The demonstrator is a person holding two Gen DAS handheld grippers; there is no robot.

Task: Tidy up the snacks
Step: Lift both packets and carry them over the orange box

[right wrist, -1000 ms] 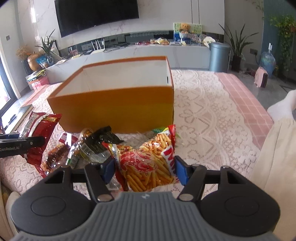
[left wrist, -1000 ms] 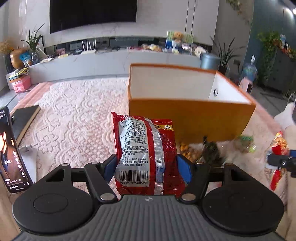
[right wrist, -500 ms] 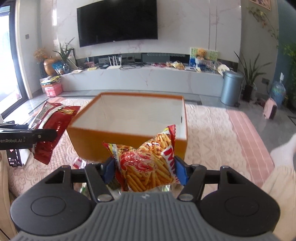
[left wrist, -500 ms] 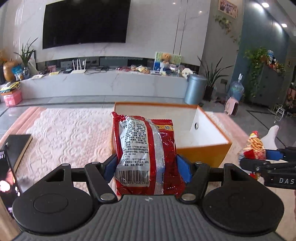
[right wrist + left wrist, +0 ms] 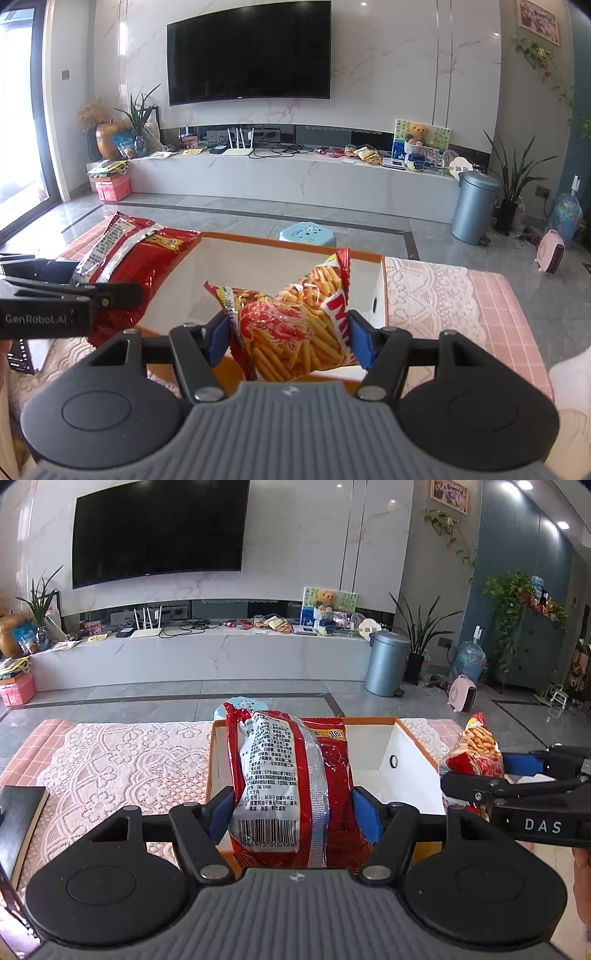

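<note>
The orange box (image 5: 413,749) sat open on the lace cloth (image 5: 122,753), white inside, its far rim toward the TV wall. Over it, the left gripper (image 5: 291,808) was clamped on the red bag (image 5: 291,775), blue pads pressed to both sides, the bag standing upright with its barcode end nearest the camera and its top reaching past the box's far rim in that view. From the right wrist the same red bag (image 5: 136,266) showed off to the left, hanging above the box's left wall (image 5: 173,280). And the right gripper (image 5: 288,336) was clamped too, on the fries bag (image 5: 295,325), squeezed between its blue pads and tilted, one crimped corner poking up toward the far rim. That bag hung over the box's near edge, the white interior showing behind it. In the left view the fries bag (image 5: 476,749) sat just right of the box's right wall. A black book (image 5: 18,819) lay on the cloth at far left.
</note>
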